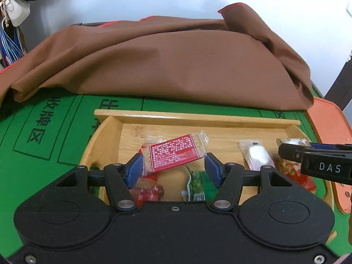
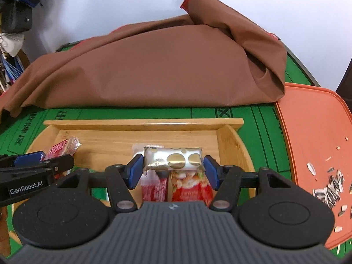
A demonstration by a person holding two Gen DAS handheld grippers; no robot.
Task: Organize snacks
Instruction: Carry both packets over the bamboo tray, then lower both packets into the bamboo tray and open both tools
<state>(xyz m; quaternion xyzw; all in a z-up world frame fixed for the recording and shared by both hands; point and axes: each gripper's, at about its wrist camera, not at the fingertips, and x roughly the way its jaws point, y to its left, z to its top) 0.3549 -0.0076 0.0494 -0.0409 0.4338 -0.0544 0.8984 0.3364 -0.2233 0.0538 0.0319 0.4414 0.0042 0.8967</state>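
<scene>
A wooden tray lies on the green mat and holds several snack packets. My left gripper hangs over its left part, shut on a red biscuit packet with white print, held across its blue pads. Below it lie a red packet and a green packet. My right gripper is over the tray's right part, shut on a white and gold packet. Two red packets lie under it. A white packet rests in the tray between the grippers.
A crumpled brown cloth covers the far side of the green mat. An orange lid with several sunflower seed shells sits right of the tray. Bags and cables hang at the far left.
</scene>
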